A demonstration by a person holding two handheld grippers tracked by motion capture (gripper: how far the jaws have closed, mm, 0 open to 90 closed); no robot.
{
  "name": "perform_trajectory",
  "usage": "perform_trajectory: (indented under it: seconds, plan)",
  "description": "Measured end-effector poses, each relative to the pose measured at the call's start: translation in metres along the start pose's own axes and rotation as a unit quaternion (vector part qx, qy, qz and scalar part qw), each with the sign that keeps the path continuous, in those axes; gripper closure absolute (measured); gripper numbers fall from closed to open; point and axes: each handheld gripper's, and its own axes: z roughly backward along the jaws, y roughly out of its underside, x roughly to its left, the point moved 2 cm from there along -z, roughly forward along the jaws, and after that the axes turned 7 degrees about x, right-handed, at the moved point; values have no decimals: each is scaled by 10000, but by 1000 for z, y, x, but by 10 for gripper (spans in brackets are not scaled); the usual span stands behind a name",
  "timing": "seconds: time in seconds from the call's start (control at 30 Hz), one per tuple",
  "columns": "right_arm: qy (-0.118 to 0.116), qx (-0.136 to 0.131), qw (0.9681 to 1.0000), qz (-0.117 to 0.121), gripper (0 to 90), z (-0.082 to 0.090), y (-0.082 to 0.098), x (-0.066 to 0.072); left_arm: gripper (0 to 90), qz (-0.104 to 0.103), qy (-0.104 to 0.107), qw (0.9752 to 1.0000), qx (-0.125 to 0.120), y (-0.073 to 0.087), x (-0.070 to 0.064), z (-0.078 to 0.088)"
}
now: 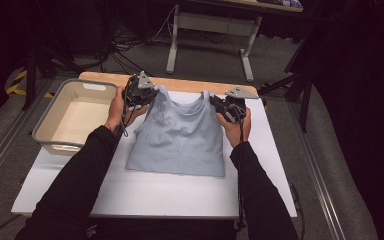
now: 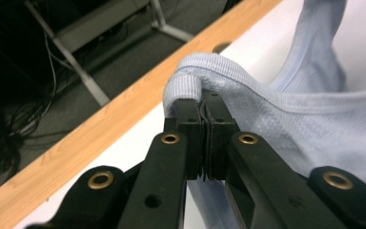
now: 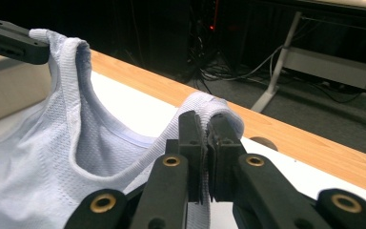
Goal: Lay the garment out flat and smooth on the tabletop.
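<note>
One pale blue tank top lies flat on the white counter, hem toward the person, its two shoulder straps lifted at the far end. The left claw is clamped tight on the left strap, whose ribbed fabric folds over its tips; the right claw pinches the right strap the same way. No label, brand or writing can be read on the garment. A beige plastic bin sits at the counter's left side, just beside the left hand. The counter's far edge is a light wooden strip.
</note>
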Motion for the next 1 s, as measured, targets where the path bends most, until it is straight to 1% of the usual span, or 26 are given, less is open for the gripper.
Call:
perform_trajectory:
  seconds: [0.03,0.1,0.17,0.2,0.23,0.27,0.33,0.37,0.4,0.43,0.5,0.53,0.57,0.6,0.63,0.67,0.7,0.73,0.77,0.8,0.83,0.87,0.9,0.93,0.97,1.0]
  plan:
    - [60,44,10000,52,866,-2,-1,-1,878,-6,-50,10000,42,1,1,-2]
    - [112,140,9996,196,874,-6,-1,-1,879,52,-16,9999,136,3,3,-7]
    - [140,206,9995,196,874,-9,-2,-3,879,90,-106,9996,226,5,6,-13]
    - [140,206,9995,196,874,-9,-2,-3,879,90,-106,9996,226,5,6,-13]
    - [198,245,9993,179,843,-14,-3,-6,873,182,-140,9995,236,6,9,-16]
    - [225,256,9993,155,821,-15,-3,-6,858,211,-175,9993,245,6,9,-17]
    - [344,246,9990,116,732,-17,-3,-8,789,342,-358,9982,324,5,10,-19]
    - [364,243,9990,87,721,-18,-2,-9,759,384,-397,9980,306,4,10,-19]
    - [365,254,9990,71,697,-19,-2,-10,752,416,-405,9979,283,3,9,-19]
    - [368,281,9989,68,661,-19,-1,-10,730,418,-435,9978,262,2,8,-18]
    - [365,344,9987,42,634,-18,0,-10,690,373,-458,9979,252,1,6,-17]
    - [350,349,9988,22,618,-17,1,-10,674,422,-432,9979,236,0,3,-15]
    - [335,353,9988,-21,611,-15,2,-10,636,441,-389,9981,182,-1,1,-13]
    - [318,330,9989,-51,613,-13,3,-10,623,415,-297,9986,108,-1,-3,-10]
    - [273,294,9992,-87,609,-10,5,-11,613,385,-207,9990,44,-1,-6,-7]
    - [240,279,9992,-130,604,-7,7,-11,596,275,-108,9996,-24,0,-13,-2]
    - [176,256,9994,-139,605,-2,10,-11,579,174,-102,9998,-35,1,-18,1]
    - [155,237,9995,-142,605,1,12,-11,553,15,-47,10000,-50,3,-26,5]
    - [89,229,9996,-135,599,6,16,-10,526,-135,86,9998,-105,7,-36,11]
    - [8,255,9997,-65,590,12,21,-9,509,-282,257,9991,-159,14,-46,17]
    - [-3,291,9996,58,581,18,27,-8,496,-429,325,9984,-181,19,-53,22]
    - [-50,309,9994,121,575,22,32,-7,479,-485,397,9979,-172,24,-59,25]
    - [-79,312,9994,156,573,26,36,-6,464,-608,484,9968,-210,30,-66,31]
    - [-113,307,9994,144,564,30,41,-6,449,-708,647,9951,-251,36,-72,36]
    - [-153,334,9993,107,558,33,47,-7,432,-784,743,9938,-277,41,-76,40]
    - [-196,372,9991,96,552,35,51,-8,413,-901,845,9918,-314,48,-82,45]
